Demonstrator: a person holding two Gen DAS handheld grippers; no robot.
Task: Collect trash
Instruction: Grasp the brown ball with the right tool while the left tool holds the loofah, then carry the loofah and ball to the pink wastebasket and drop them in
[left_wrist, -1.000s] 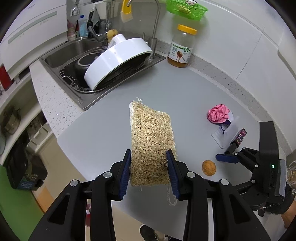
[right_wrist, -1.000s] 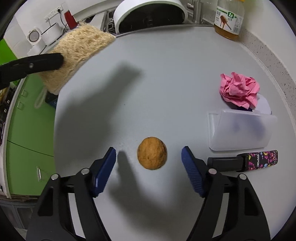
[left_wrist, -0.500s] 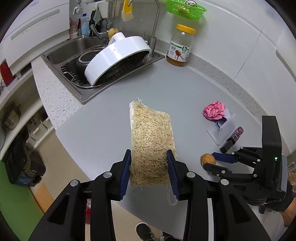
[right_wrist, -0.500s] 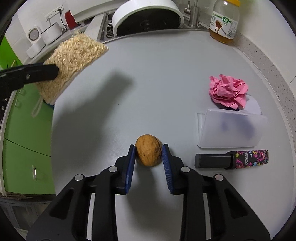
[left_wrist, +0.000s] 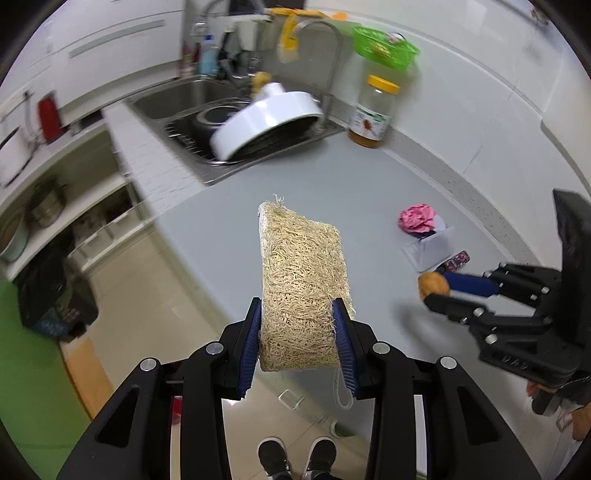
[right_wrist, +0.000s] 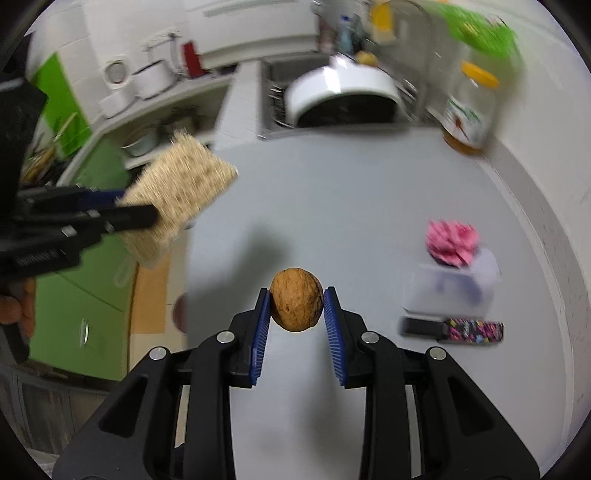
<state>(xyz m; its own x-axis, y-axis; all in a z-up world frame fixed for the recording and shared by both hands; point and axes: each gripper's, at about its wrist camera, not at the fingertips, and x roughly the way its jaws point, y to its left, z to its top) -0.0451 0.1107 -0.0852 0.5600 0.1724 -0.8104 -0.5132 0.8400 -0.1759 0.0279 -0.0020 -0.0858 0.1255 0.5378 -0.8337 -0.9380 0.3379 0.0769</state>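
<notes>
Walnut (right_wrist: 296, 300) first: it sits clamped between the blue pads of the right gripper (right_wrist: 296, 309), lifted clear of the grey counter (right_wrist: 332, 206), with only its shadow on the surface below. From the other camera the same nut (left_wrist: 433, 284) shows at the tips of that gripper (left_wrist: 437, 290), out over the counter's near right part.

The left gripper (left_wrist: 298, 332) is clenched on a loofah scrubber (left_wrist: 301, 280), a tan fibrous pad that stands up out of the jaws, its white hanging loop dangling underneath. It hangs over the counter's near left edge, with the tiled floor and a pair of dark shoes (left_wrist: 295, 456) visible below. In the right wrist view the scrubber (right_wrist: 177, 199) is off to the left, beyond the counter's rim.

Still lying on the counter to the right: a crumpled pink paper ball (right_wrist: 451, 242), touching a clear plastic packet (right_wrist: 448, 291) just nearer, and nearer again a small patterned stick with a black cap (right_wrist: 452, 327).

Far back, a sink (left_wrist: 184, 98) holds a tilted white lid (left_wrist: 266, 123), and a yellow-capped jar (left_wrist: 373, 110) stands by the wall.
</notes>
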